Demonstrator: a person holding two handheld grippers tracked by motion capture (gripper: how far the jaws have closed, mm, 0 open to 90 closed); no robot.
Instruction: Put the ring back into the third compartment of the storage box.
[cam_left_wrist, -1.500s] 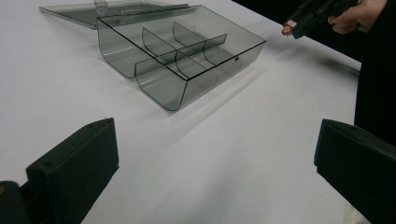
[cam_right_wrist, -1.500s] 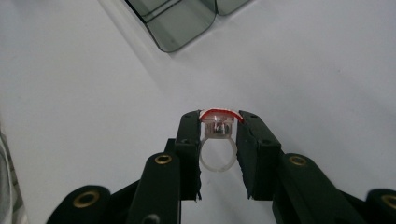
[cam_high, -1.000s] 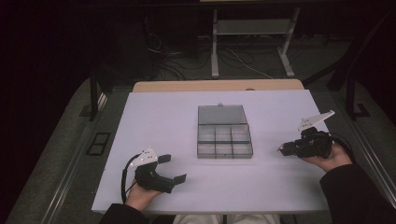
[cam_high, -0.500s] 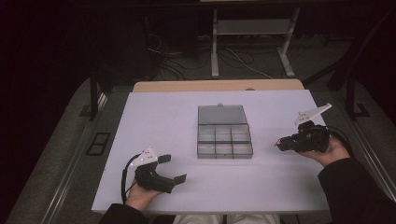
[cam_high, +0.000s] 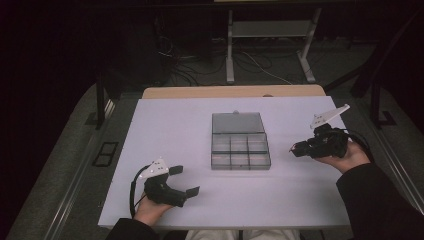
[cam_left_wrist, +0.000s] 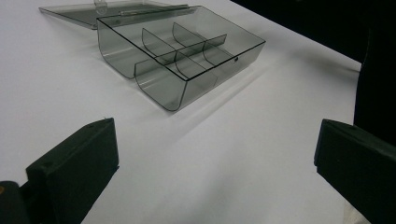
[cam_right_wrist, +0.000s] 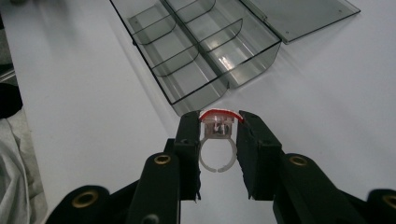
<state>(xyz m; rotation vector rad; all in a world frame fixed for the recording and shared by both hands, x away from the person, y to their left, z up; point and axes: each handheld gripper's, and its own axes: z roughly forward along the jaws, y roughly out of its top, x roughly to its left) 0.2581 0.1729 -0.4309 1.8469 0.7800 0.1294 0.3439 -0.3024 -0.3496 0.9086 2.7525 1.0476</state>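
A clear grey compartment box (cam_high: 240, 147) lies open mid-table, its lid (cam_high: 237, 122) folded flat behind it. Its compartments (cam_right_wrist: 201, 51) look empty. My right gripper (cam_high: 297, 148) hovers right of the box, shut on a small clear plastic ring with a red top (cam_right_wrist: 216, 122); the ring's open band hangs between the jaws, just short of the box's near corner. My left gripper (cam_high: 184, 180) rests near the table's front left, jaws wide open with nothing between them. From the left gripper view the box (cam_left_wrist: 180, 56) lies ahead, well beyond the jaws.
The white table (cam_high: 165, 125) has a wooden strip (cam_high: 230, 91) along its far edge. Beyond it stand a desk frame (cam_high: 270, 45) and floor cables. A dark sleeve (cam_high: 380, 200) covers the table's right front corner.
My right gripper has lifted slightly and moved left toward the box, still holding the ring. The left gripper has stayed put.
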